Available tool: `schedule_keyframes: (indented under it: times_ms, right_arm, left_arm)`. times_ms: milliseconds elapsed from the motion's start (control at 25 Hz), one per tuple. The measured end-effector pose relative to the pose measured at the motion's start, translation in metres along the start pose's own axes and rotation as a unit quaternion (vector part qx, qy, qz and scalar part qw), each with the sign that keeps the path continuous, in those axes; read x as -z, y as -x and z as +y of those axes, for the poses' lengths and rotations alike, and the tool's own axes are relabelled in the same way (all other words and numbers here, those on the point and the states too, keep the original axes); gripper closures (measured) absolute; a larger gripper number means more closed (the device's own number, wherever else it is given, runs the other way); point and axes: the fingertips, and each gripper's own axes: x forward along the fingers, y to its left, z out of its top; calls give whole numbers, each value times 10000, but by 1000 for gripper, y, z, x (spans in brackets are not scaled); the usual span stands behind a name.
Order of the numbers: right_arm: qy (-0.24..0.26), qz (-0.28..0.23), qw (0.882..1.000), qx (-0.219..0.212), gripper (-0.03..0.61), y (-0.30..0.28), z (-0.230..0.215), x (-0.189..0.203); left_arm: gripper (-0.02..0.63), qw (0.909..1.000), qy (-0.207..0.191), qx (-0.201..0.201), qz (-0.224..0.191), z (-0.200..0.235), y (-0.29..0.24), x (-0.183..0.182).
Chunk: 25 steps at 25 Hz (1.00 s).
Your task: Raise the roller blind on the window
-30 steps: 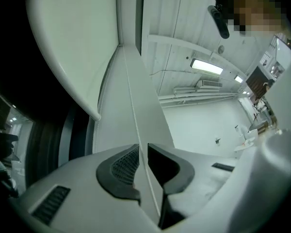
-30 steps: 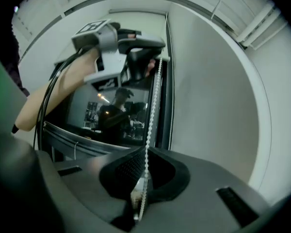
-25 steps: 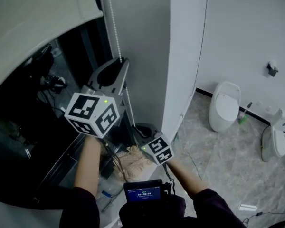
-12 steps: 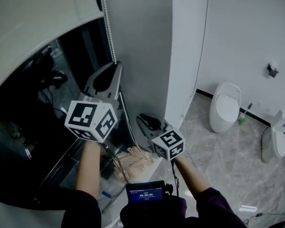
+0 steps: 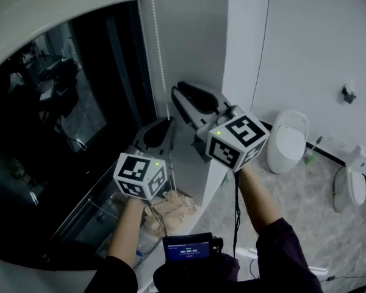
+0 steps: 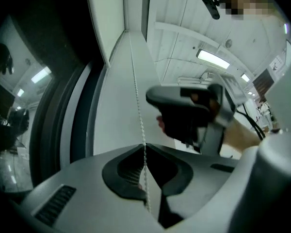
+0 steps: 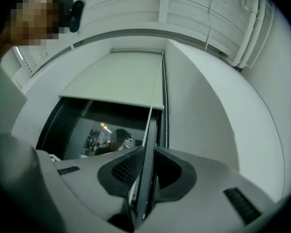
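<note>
Now mid-haul, I judge: your left gripper (image 6: 145, 147) pinches the bead chain (image 5: 159, 54) low, your right gripper (image 7: 149, 152) stands slightly agape around it higher, roller blind (image 7: 111, 76) part-raised; next, close right and pull.

Two grey plastic tongs with black-and-white marker cubes: left tongs (image 5: 166, 122), right tongs (image 5: 179, 90). One white fabric roller blind (image 7: 114, 79). One white beaded pull chain (image 5: 158, 54). Two white ceramic toilets clear: toilet by wall (image 5: 287, 140), toilet near frame edge (image 5: 350, 182). One small black screen device (image 5: 185, 248).
</note>
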Motion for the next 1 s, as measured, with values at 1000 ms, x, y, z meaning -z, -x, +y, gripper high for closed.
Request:
schedule_keyframes:
  times_ms: [1000]
  right_arm:
    - [922, -231, 9944, 459, 561, -19, -5, -34]
  left_arm:
    - [598, 9963, 444, 431, -602, 18, 13, -70]
